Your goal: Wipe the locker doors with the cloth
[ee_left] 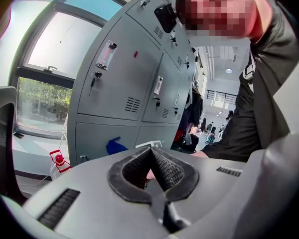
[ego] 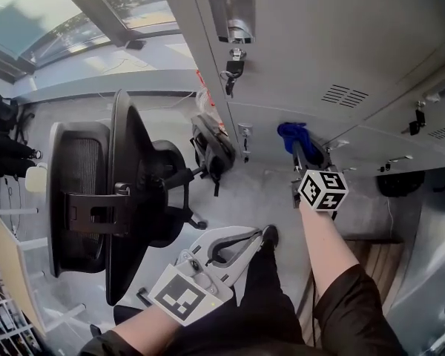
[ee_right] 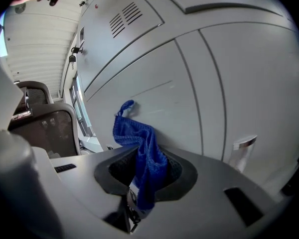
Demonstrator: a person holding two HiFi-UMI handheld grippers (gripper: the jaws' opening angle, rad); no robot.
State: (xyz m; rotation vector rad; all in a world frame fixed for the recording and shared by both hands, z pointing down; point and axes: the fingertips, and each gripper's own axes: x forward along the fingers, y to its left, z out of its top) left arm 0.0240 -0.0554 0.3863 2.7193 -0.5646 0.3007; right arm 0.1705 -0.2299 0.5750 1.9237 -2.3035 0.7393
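Note:
A row of grey locker doors [ego: 304, 58] fills the upper right of the head view. My right gripper [ego: 300, 153] is shut on a blue cloth [ego: 291, 133], whose bunched end rests against a low locker door. In the right gripper view the cloth [ee_right: 139, 138] hangs out between the jaws of the right gripper [ee_right: 145, 159], with its top loop on the door panel [ee_right: 189, 83]. My left gripper [ego: 265, 234] is held low near my legs, away from the lockers, shut and empty. From the left gripper [ee_left: 150, 151] the lockers [ee_left: 124, 78] and the cloth [ee_left: 115, 146] show in the distance.
A black office chair [ego: 96, 191] stands to the left. A dark bag [ego: 211, 150] lies on the floor by the locker base. Keys [ego: 233, 69] hang from a locker lock. A red-topped bottle [ee_left: 59, 159] sits by the window wall.

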